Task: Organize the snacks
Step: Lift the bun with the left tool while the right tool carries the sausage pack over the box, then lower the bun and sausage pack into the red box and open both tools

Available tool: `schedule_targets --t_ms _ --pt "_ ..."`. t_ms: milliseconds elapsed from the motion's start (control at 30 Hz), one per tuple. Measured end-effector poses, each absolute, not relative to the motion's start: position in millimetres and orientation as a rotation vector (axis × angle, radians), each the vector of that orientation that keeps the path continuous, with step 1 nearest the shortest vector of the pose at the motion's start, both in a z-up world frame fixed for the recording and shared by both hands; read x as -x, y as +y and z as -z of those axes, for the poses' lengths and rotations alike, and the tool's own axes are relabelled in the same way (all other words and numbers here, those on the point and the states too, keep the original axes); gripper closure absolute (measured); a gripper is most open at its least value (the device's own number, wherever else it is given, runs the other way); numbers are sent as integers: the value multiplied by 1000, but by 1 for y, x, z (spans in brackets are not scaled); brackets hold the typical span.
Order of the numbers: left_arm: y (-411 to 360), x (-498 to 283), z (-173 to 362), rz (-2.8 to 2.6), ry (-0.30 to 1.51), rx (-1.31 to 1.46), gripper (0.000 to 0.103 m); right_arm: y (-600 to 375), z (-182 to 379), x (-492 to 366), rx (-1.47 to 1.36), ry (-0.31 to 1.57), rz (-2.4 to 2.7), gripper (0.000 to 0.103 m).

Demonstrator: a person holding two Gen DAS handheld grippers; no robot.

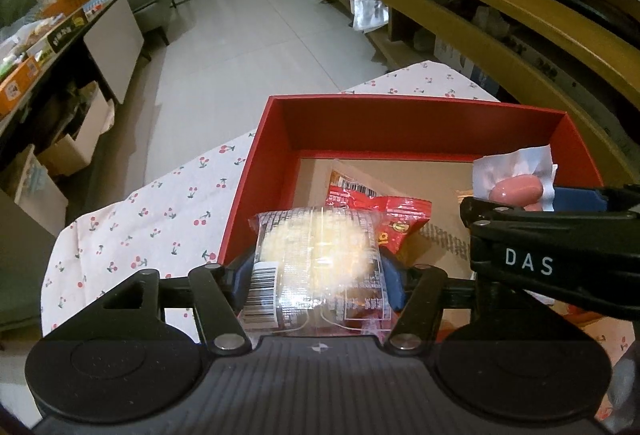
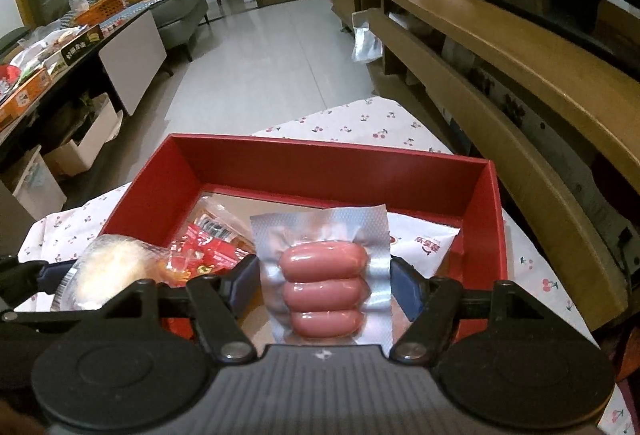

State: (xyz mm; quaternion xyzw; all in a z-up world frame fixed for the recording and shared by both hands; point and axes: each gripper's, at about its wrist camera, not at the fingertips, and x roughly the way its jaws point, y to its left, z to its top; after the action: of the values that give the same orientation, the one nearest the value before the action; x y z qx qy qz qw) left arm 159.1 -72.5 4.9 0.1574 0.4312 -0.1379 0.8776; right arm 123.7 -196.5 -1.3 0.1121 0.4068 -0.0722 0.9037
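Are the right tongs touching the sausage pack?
Touching. The right wrist view shows the sausage pack spanning the right tongs, both blue pads pressed against its edges above the red box.

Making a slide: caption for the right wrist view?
Right gripper holds a sausage pack over the red box.

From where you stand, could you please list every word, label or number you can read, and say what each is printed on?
"DAS": white letters on the right gripper body, seen from the left wrist camera.
Barcode label on the clear pastry packet: digits too small to read.
Red snack bag: print blurred.
White packet in the red box: red characters unreadable.
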Motion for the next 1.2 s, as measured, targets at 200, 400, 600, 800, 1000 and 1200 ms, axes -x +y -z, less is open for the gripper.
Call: schedule_targets --t_ms 200,400,600,800,1000,1200 --pt "-74 -160 -4 286 900 -335 30 -198 3 -125 -233 844 157 16" --pt "-75 -160 -5 291 897 -330 22 -200 3 -124 -236 839 169 13" --pt "-76 -161 -7 290 891 -324 19 -201 -1 -123 -232 815 163 6" --pt "-75 -160 -11 290 885 -312 19 -204 -3 -120 -242 806 176 6" --pt "-66 -162 -18 286 881 -293 17 -205 -10 -117 -249 784 175 6" --pt "-47 -161 -23 277 897 -262 17 -197 -16 -112 -231 778 154 6"
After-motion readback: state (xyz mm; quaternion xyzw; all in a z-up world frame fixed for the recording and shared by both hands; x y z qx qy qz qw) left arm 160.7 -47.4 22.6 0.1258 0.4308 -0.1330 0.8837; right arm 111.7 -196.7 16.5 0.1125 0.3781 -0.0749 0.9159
